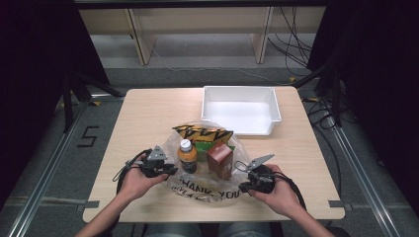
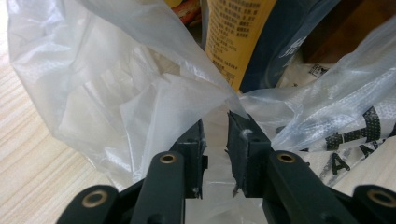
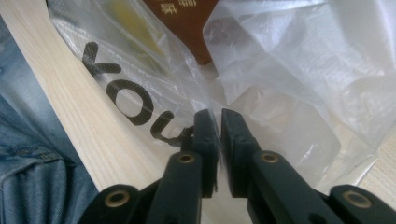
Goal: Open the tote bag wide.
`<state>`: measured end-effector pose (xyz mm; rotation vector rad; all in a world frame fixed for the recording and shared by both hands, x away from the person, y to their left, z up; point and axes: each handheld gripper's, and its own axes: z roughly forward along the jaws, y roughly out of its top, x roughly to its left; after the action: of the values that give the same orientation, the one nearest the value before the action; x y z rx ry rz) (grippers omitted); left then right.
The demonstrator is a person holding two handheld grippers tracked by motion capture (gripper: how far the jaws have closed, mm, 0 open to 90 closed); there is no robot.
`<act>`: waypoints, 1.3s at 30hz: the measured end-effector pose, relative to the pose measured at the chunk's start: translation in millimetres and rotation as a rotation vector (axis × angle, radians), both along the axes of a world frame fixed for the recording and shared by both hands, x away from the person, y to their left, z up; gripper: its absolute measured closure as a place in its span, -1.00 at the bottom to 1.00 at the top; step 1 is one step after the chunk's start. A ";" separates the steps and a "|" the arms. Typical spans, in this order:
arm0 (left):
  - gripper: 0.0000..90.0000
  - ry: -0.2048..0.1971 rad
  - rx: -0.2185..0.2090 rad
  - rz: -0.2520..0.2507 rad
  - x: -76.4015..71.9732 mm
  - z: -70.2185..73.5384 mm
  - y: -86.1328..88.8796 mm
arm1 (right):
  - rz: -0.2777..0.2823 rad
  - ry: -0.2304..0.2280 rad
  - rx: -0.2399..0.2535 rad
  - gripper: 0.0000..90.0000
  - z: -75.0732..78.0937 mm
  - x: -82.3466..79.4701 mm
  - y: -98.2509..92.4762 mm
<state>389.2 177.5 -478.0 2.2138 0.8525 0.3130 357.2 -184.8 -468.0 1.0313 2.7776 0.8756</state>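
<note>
a: plastic bag [image 1: 207,190] sits at the near middle of the table [image 1: 148,118], crumpled flat, "thank you" print facing up. orange bottle [image 1: 187,155], brown box [image 1: 220,160] and a yellow-black packet [image 1: 202,132] stand in or on it, can't tell which.

b: grippers?

a: left gripper [image 1: 165,170] at the bag's left edge, right gripper [image 1: 249,185] at its right edge. left gripper view: jaws nearly together, narrow gap, a fold of film [image 2: 196,102] running into it, pinched at the tips i'd say. right gripper view: jaws almost closed on film [image 3: 261,102] near the print [image 3: 135,105], thin slit left. looks like a grip, but a shallow one.

b: risks?

a: my guess: film is slick and thin, held at the tips it could slide out when lifted. if only one layer is caught the bag won't open, it'll just drag. uneven pull from the two sides could tip the bottle or box. hard yank might tear the film.

b: anything else nearby?

a: white tray [image 1: 276,111] at the far right, well apart from the bag. no issue there.
</note>
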 end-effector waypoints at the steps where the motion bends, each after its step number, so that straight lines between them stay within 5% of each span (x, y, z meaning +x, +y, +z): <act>1: 0.58 -0.008 -0.002 0.002 -0.8 1.0 0.6 | -0.002 -0.007 0.014 0.80 2.2 -0.1 -1.4; 3: 0.43 -0.034 -0.010 0.000 -3.3 5.4 3.2 | -0.048 0.000 0.058 0.67 8.7 -4.4 -3.2; 5: 0.25 -0.053 -0.053 0.030 -8.2 10.1 5.3 | -0.072 -0.079 0.096 0.55 16.2 -1.2 -9.3; 6: 0.17 -0.068 -0.057 0.024 -9.1 12.9 7.5 | -0.083 -0.044 0.136 0.47 24.7 -5.4 -10.2; 13: -0.08 -0.142 -0.159 0.104 -24.6 30.9 21.0 | -0.138 -0.209 0.295 0.30 74.4 -8.0 -26.9; 19: -0.14 -0.183 -0.205 0.147 -28.0 39.6 28.1 | -0.174 -0.346 0.309 0.28 106.9 11.7 -34.2; 27: -0.17 -0.185 -0.218 0.166 -24.0 36.9 32.3 | -0.205 -0.368 0.335 0.28 111.8 34.9 -26.2; 35: -0.17 -0.193 -0.224 0.186 -20.0 34.9 32.6 | -0.148 -0.354 0.338 0.28 115.4 45.3 -9.9; 37: -0.16 -0.198 -0.225 0.192 -19.9 34.6 32.6 | -0.113 -0.381 0.342 0.28 115.0 49.0 -9.8; 39: -0.14 -0.201 -0.232 0.190 -20.5 34.9 33.1 | -0.140 -0.377 0.347 0.27 115.6 46.6 -9.4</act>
<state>368.7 210.6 -443.1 1.8573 0.9385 0.4931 403.8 -194.2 -352.5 0.9627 2.2652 1.3972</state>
